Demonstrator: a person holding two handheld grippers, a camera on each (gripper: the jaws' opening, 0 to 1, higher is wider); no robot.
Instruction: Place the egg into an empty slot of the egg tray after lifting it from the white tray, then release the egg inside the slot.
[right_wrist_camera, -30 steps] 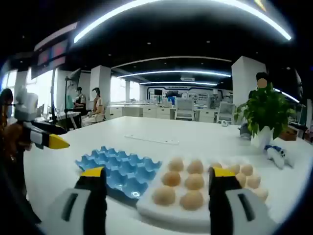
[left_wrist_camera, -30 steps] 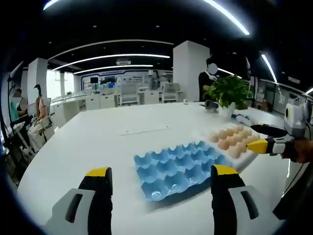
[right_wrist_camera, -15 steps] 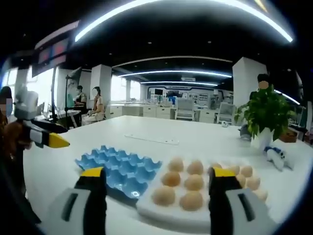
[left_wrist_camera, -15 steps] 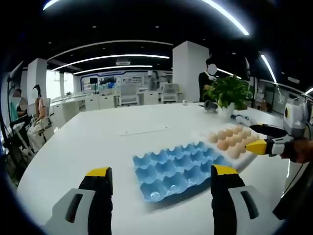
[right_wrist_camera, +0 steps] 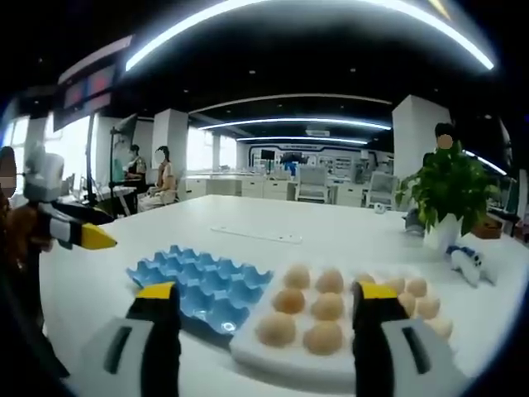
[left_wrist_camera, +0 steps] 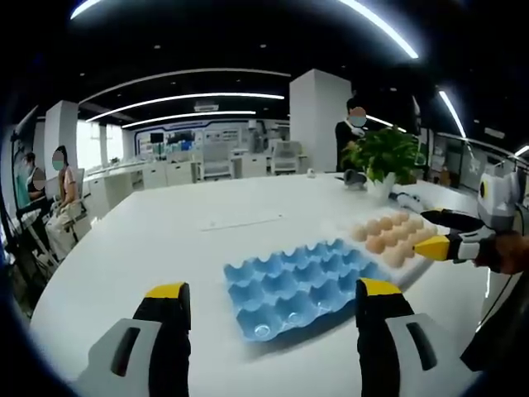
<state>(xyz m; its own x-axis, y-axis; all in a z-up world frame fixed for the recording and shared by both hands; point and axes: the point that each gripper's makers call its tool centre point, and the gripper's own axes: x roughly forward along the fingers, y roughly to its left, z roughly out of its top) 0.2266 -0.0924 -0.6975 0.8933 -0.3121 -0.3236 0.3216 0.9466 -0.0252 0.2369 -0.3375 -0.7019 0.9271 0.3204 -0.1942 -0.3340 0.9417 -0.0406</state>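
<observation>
Eggs: pale brown eggs sat in rows in the flat white plastic tray; likely light, smooth, fragile, best gripped gently across the middle.
Egg tray: blue moulded tray lay touching the white tray, every slot empty.
Right claw: wide, empty, over the nearest eggs.
Left claw: wide, empty, facing the blue tray.
Table: white table carried both.

The egg tray is light blue. The eggs are tan-brown and sit in a white tray. The worktop is white. Each claw is grey and black with yellow tips. The potted plant has green leaves.
</observation>
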